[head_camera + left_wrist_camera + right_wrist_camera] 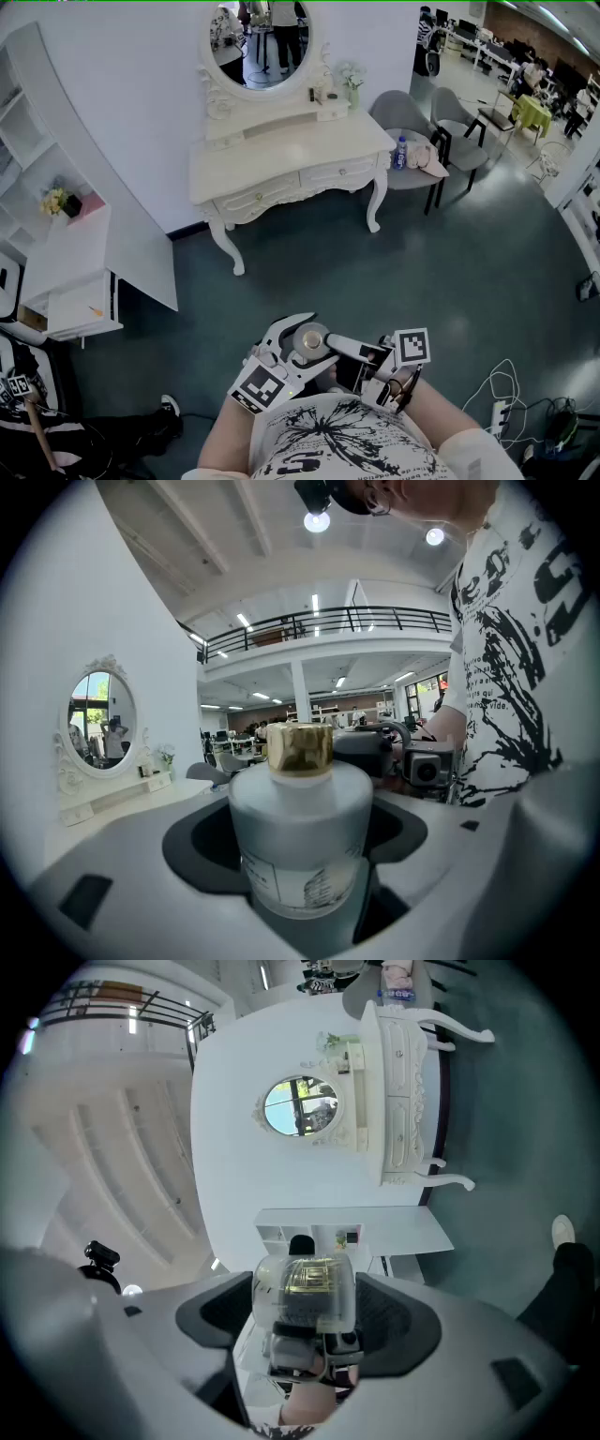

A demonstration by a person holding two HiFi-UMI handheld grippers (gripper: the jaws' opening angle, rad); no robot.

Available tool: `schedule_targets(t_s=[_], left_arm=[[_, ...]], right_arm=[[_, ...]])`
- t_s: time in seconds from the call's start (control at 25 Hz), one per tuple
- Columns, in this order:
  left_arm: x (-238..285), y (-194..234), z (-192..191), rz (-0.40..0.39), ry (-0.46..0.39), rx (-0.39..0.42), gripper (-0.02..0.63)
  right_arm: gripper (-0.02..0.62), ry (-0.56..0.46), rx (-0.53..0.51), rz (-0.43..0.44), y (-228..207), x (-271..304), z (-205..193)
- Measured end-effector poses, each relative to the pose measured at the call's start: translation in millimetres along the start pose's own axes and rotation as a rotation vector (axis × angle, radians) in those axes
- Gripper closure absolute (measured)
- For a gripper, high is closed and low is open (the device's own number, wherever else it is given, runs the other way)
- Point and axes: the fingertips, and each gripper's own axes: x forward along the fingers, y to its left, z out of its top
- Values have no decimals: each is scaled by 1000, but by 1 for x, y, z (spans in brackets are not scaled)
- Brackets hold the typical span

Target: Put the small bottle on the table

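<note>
Wide bare floor (450,281) lies between me and the dressing table (281,164), which stands against the far wall; its front edge is bare and its top is well apart from my hands. A shelf unit (66,253) closes in the left side, chairs (412,141) the right, and a cable with a power strip (497,403) lies on the floor to my right.

Both hands are pulled in at my chest, the tongs facing each other. The left gripper (292,342) sits level and clamps the bottle (300,836) upright by its sides. The right gripper (349,354) is rolled on its side, its jaws spread wide, with the bottle showing in the gap at their tips.

The bottle is frosted, with a gold cap (300,747). The print on its label (295,883) is too small to read. On my shirt (525,667) I can read only "vide."
</note>
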Motion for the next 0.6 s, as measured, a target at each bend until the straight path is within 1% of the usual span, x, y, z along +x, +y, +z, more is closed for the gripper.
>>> schedule_targets(t_s=[0.32,0.6], left_arm=[[6,9,-1,-4,-6,-1,255],[17,13,-2,-5,-15,-27,255]], right_arm=[[242,6,-12,-12,-2,3,11],[242,-6,-10,-29,-5,-2,21]])
